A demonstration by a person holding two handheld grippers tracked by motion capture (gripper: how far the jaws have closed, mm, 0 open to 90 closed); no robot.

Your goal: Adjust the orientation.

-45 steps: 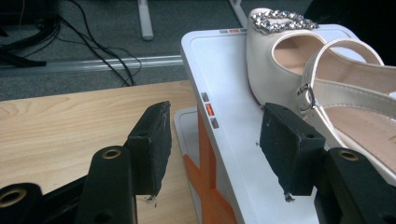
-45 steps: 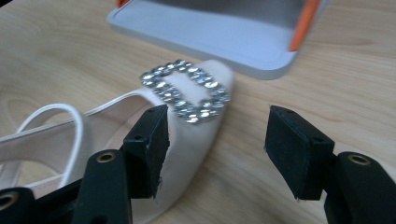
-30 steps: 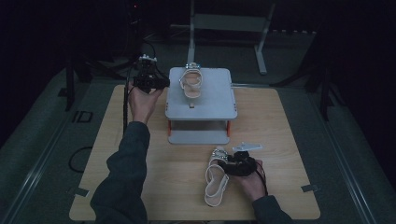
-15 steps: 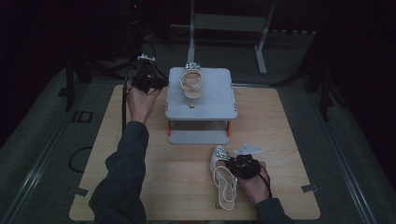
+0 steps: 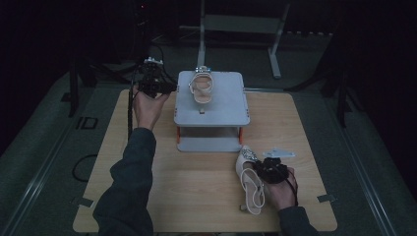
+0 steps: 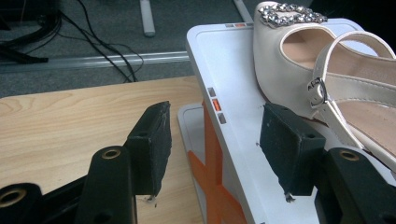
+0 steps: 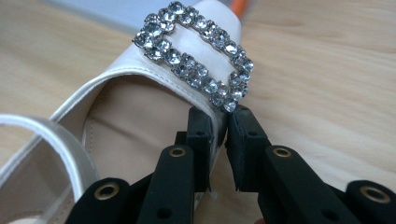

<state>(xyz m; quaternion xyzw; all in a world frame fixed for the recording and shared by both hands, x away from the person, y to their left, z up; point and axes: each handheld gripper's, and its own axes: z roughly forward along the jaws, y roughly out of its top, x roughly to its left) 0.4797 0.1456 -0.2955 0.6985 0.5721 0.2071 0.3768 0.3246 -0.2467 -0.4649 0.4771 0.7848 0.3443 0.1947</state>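
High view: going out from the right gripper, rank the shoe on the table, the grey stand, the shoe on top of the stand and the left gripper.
From the right gripper:
1. Shoe on the table, its edge gripped near the jewelled buckle.
2. Grey stand, table centre, just beyond.
3. Shoe on the stand, on its top, farther back.
4. Left gripper, far left, beside the stand.

Right gripper (image 5: 261,167): jaws have just been closing, now pinched on the side wall of the loose shoe (image 5: 249,179) beside its jewelled buckle (image 7: 194,59); loose shoe: swung round, toe now pointing at the grey stand (image 5: 211,98) and nearer to it.
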